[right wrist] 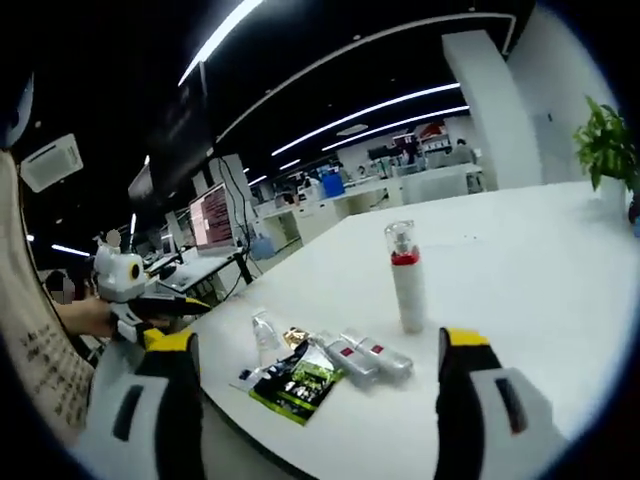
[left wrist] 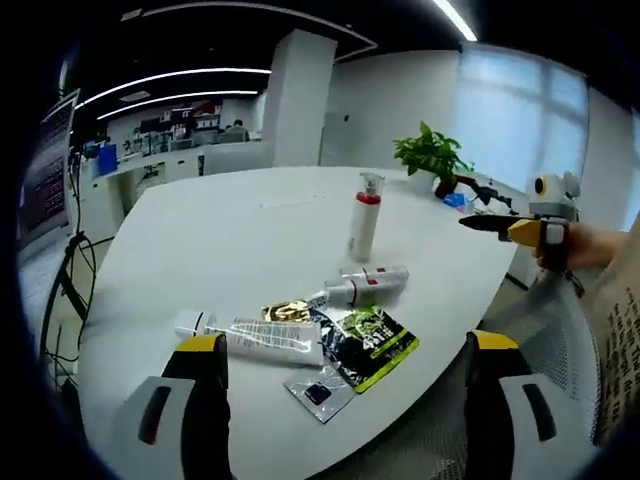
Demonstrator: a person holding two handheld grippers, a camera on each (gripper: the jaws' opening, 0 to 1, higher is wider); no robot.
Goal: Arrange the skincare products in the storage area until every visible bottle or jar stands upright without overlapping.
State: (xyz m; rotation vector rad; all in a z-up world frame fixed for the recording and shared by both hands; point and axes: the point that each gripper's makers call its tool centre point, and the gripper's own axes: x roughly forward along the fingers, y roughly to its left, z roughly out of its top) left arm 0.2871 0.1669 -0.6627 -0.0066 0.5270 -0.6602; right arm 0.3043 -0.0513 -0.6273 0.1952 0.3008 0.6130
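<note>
skincare products sit in a loose cluster near the edge of the white table (left wrist: 250, 230), and most of the job looks undone. one spray bottle (left wrist: 365, 215) with a red band and clear cap stands upright, a little apart from the rest, toward the table's middle; it reads the same in the right gripper view (right wrist: 405, 275). just beside it, two small bottles (left wrist: 362, 284) lie on their sides, touching each other. a white tube (left wrist: 255, 338) lies flat near the edge, with a gold sachet (left wrist: 287, 311), a dark green sachet (left wrist: 368, 340) and a small clear packet (left wrist: 320, 392) overlapping or touching around it.

the left gripper (left wrist: 340, 375) hangs over the table edge just short of the tube, its jaws wide apart and holding nothing. the right gripper (right wrist: 315, 365) is likewise spread and empty, facing the cluster from the other side; it shows in the left gripper view off the table's edge.

by my judgement, one item is done; the two lying bottles need standing up, and the tube and sachets need separating so nothing overlaps.
</note>
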